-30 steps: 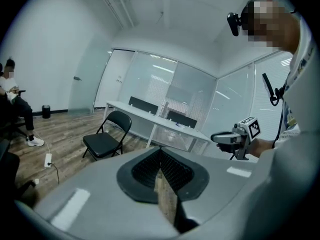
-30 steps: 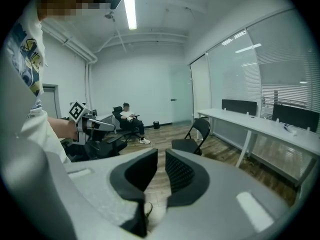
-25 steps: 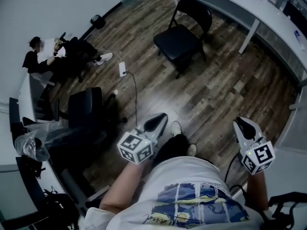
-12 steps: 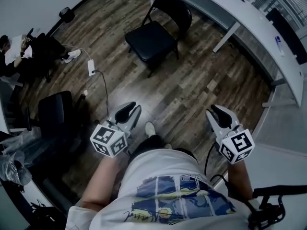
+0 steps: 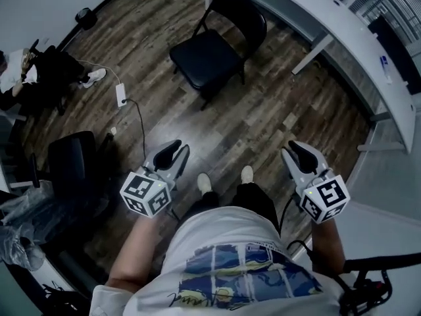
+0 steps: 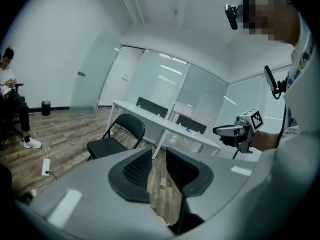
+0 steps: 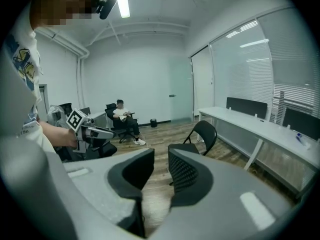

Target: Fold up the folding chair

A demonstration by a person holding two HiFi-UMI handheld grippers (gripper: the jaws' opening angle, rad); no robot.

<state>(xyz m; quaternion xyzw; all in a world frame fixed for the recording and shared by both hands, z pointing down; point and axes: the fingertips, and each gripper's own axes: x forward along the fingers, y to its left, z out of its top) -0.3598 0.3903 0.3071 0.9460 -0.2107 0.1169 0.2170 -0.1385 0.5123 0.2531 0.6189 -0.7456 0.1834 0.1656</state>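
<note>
2 grippers nearest, both empty: left gripper (image 5: 172, 151) and right gripper (image 5: 299, 153), each with its jaws a narrow gap apart and nothing between them. 1 folding chair (image 5: 205, 54) is well ahead of both, untouched. It stands open and upright just beside the white desk (image 5: 342, 38), backrest toward the desk, seat front pointing away.

Black on the folding chair (image 5: 210, 54). Streaky brown-grey wood grain across the floor (image 5: 276, 120). White on the table (image 5: 342, 41). Pale grey on left gripper (image 5: 172, 151) and right gripper (image 5: 297, 153), black-lined fingers (image 6: 137, 169), black squares on white cubes (image 5: 145, 193). White shirt (image 5: 230, 236), blue print.
</note>
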